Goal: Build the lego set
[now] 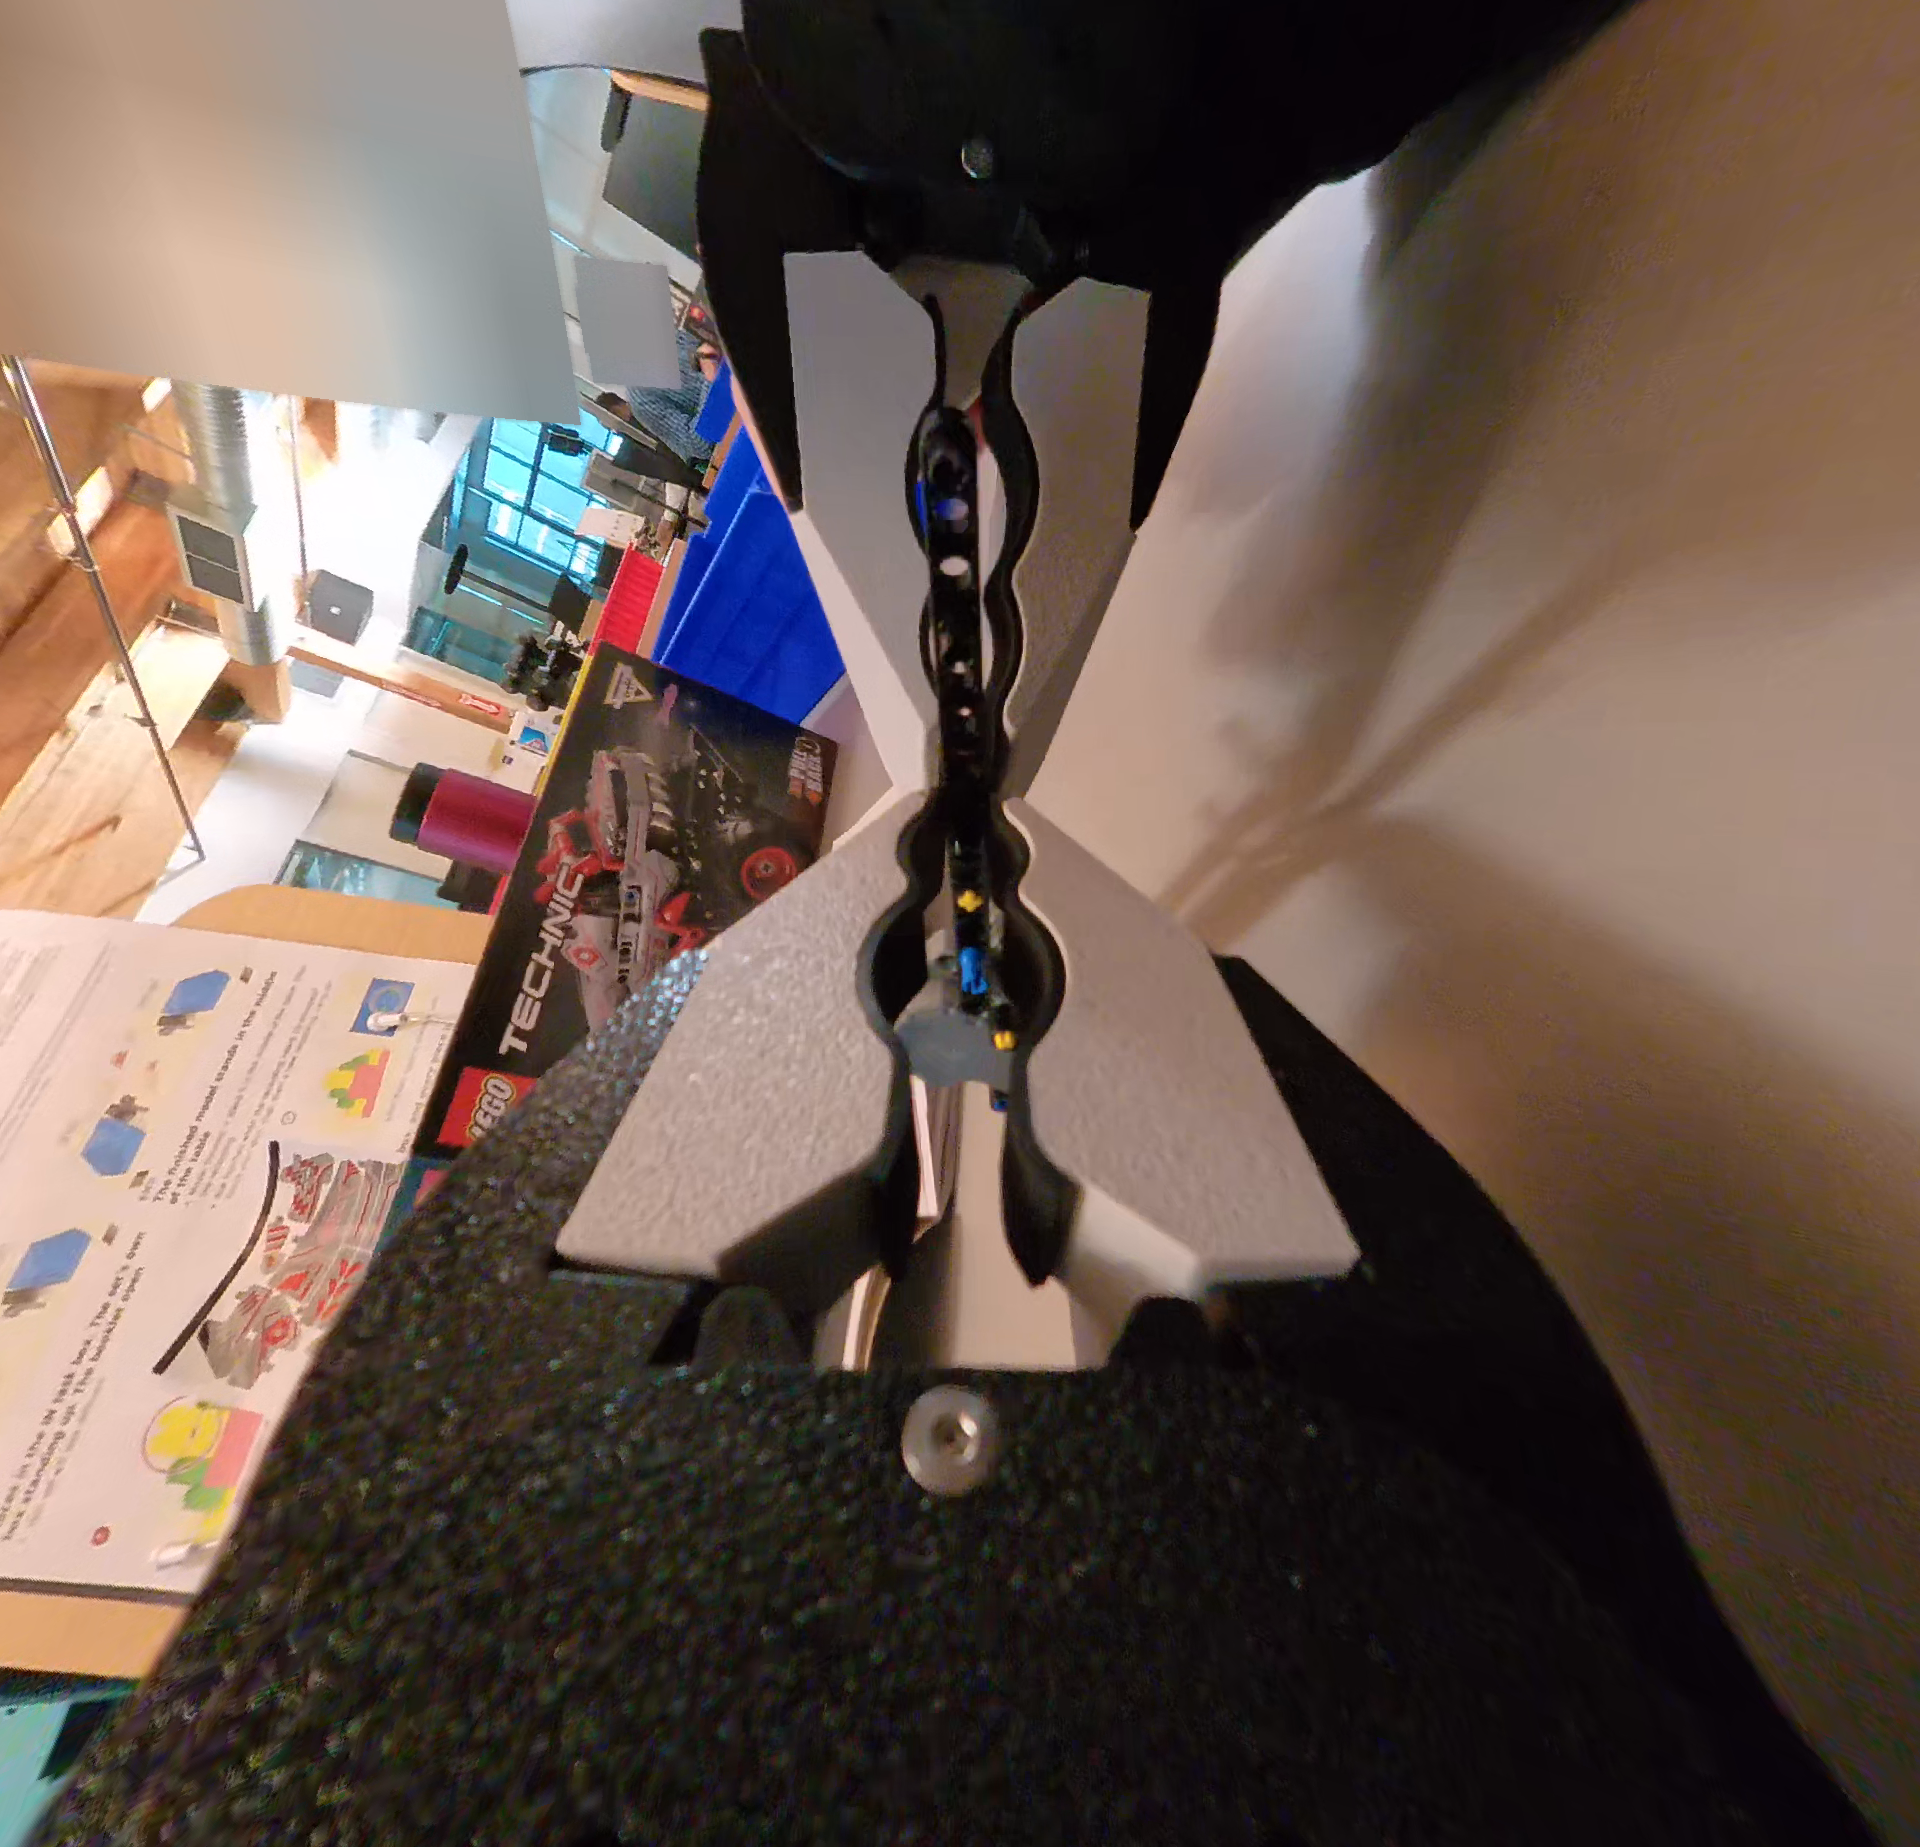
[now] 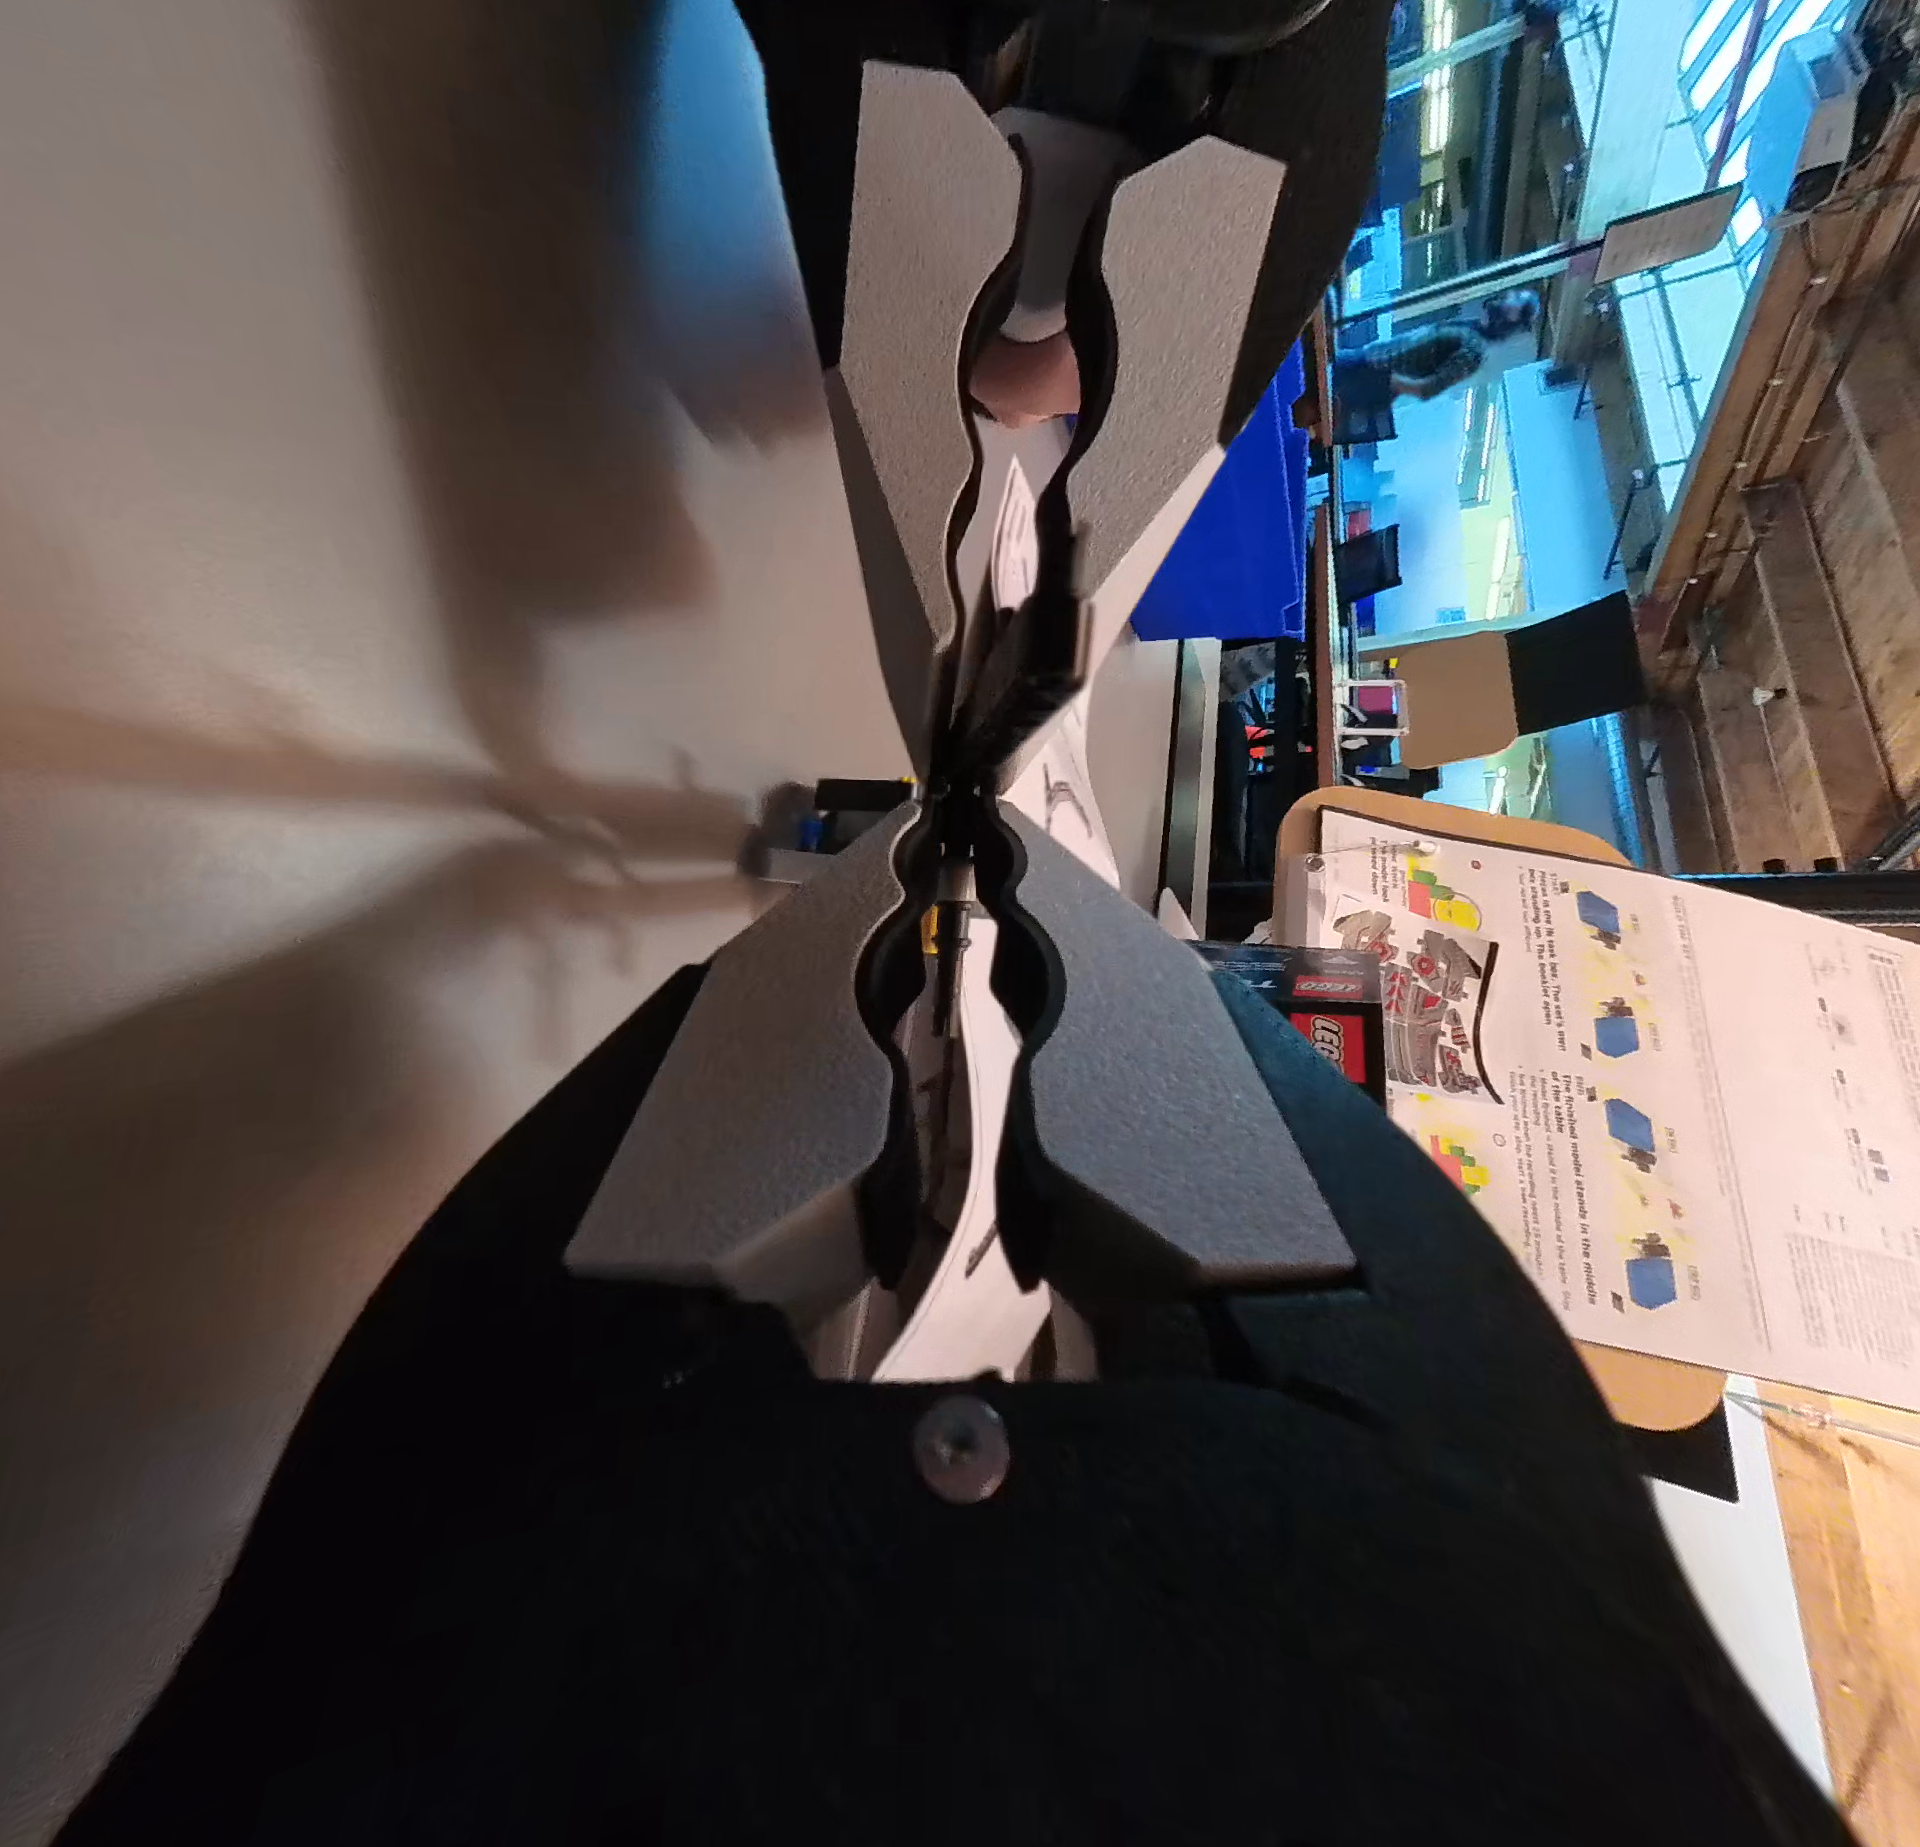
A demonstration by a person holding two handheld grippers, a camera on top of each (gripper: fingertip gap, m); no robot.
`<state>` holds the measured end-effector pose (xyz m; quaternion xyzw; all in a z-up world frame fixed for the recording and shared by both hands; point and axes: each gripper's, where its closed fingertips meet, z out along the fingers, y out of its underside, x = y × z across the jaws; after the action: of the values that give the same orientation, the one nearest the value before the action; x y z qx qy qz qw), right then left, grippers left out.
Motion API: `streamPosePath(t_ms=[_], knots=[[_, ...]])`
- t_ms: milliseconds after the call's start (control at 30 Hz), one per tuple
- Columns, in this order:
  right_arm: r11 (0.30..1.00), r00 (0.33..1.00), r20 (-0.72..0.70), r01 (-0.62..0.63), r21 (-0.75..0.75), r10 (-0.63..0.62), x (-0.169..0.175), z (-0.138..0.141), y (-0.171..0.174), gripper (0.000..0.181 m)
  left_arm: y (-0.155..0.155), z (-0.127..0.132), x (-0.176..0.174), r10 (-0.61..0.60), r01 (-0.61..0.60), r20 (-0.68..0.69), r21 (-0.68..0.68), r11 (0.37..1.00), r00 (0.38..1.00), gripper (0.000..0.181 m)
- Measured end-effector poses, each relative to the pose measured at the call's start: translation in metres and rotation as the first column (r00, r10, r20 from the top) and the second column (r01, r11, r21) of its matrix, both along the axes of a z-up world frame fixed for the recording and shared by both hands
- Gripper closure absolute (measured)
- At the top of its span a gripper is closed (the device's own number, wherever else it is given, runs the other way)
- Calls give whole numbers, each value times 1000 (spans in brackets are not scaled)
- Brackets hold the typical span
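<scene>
My two grippers meet tip to tip above the white table (image 1: 1558, 654). A long black Technic beam (image 1: 951, 592) with blue and yellow pins runs through both pairs of jaws. My left gripper (image 1: 961, 810) is shut on its near end, where a small grey part (image 1: 951, 1049) sits. My right gripper (image 1: 966, 763) comes in from the top of the left wrist view and is shut on the far end. In the right wrist view my right gripper (image 2: 956, 821) clamps a black piece with a yellow pin (image 2: 928, 927). The left gripper (image 2: 961, 748) faces it, with the beam (image 2: 1023, 675) between its pads.
The Lego box (image 1: 644, 862) and a printed instruction sheet (image 1: 208, 1174) lie at the table's side, also in the right wrist view (image 2: 1662, 1070). Blue bins (image 1: 748, 592) and a dark red bottle (image 1: 468, 810) stand beyond. A white booklet (image 2: 977, 1226) lies under the jaws. My two grippers' fingertips are within a few centimetres of each other.
</scene>
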<state>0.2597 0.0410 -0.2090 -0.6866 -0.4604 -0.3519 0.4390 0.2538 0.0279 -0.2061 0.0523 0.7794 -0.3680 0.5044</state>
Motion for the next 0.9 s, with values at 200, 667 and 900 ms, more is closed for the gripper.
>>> streamPosePath(t_ms=[200,667,900], knots=[[1000,998,-64,-7,-4,7,0,1,-2,177,1,2,0,6,-6,-5,4,1000,1000,176],[1000,994,-109,3,-4,-4,5,-2,-2,177,5,-1,4,2,-2,26,-7,1000,1000,176],[999,994,-108,3,36,1,6,0,0,177,18,-7,12,30,-30,25,-1,1000,999,162]])
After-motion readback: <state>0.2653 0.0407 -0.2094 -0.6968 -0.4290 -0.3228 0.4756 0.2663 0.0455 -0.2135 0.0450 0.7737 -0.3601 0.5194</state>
